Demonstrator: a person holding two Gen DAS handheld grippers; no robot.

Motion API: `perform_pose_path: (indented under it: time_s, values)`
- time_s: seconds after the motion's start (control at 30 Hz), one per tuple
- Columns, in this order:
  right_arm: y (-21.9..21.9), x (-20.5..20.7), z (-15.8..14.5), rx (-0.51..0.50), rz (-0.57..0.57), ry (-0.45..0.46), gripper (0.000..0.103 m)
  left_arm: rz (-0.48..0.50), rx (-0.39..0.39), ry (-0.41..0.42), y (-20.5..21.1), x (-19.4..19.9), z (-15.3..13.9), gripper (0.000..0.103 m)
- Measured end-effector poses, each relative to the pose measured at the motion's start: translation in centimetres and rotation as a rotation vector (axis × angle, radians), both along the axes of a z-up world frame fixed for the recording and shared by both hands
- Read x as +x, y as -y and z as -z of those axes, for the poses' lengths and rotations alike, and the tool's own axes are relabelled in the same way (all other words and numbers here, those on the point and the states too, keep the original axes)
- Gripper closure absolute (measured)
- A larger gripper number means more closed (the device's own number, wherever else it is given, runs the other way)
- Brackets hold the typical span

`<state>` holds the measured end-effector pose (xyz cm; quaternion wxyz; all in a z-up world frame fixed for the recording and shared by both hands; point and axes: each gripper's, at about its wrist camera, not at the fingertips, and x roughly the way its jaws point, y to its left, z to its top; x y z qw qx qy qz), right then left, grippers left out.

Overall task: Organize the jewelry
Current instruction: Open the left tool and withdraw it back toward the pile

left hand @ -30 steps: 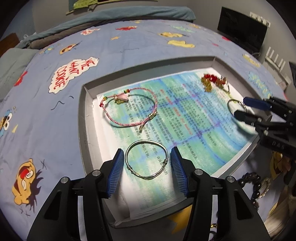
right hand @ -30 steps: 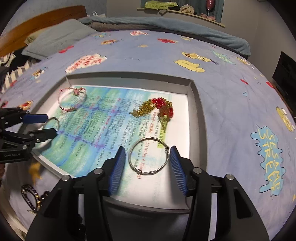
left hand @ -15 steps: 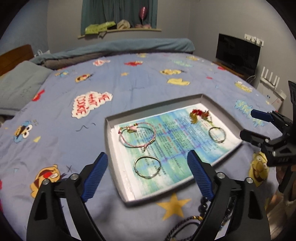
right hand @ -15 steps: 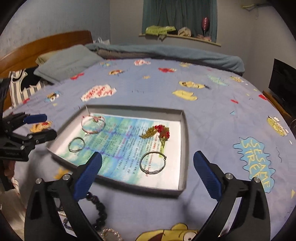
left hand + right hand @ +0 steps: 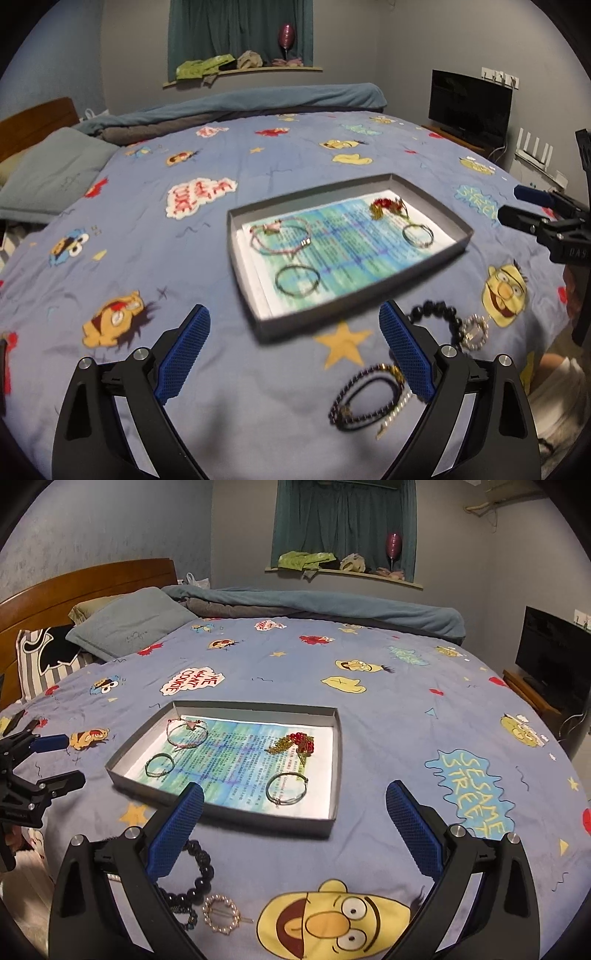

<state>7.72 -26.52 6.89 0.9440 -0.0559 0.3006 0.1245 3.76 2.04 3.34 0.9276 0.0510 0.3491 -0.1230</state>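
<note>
Left gripper [image 5: 293, 350]: fingers wide, empty.
Right gripper [image 5: 293, 825]: fingers wide, empty.
Next: you lower over the black bead bracelet [image 5: 199, 873], outside the tray [image 5: 258, 818].

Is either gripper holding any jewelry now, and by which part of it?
Nothing is held. The left gripper and the right gripper are both wide open, with only the bedspread between their blue pads.

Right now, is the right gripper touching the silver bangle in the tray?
Apart. The right wrist view shows the right gripper open, outside the tray; the silver bangle lies inside, untouched.
</note>
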Motion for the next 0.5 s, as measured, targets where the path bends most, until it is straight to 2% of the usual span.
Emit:
perform_pose_path:
  time_s: [0.3,0.5]
  values:
    - [-0.1,-1.7,1.4,-0.030,-0.010,-0.023,0.005,0.001,0.001,-0.071,-0.1,-1.8,2.8,0.011]
    - [0.0,-2.8,3.4,-0.040,-0.010,-0.067,0.005,0.008,0.015,-0.073,0.5,-2.7,3.8,0.011]
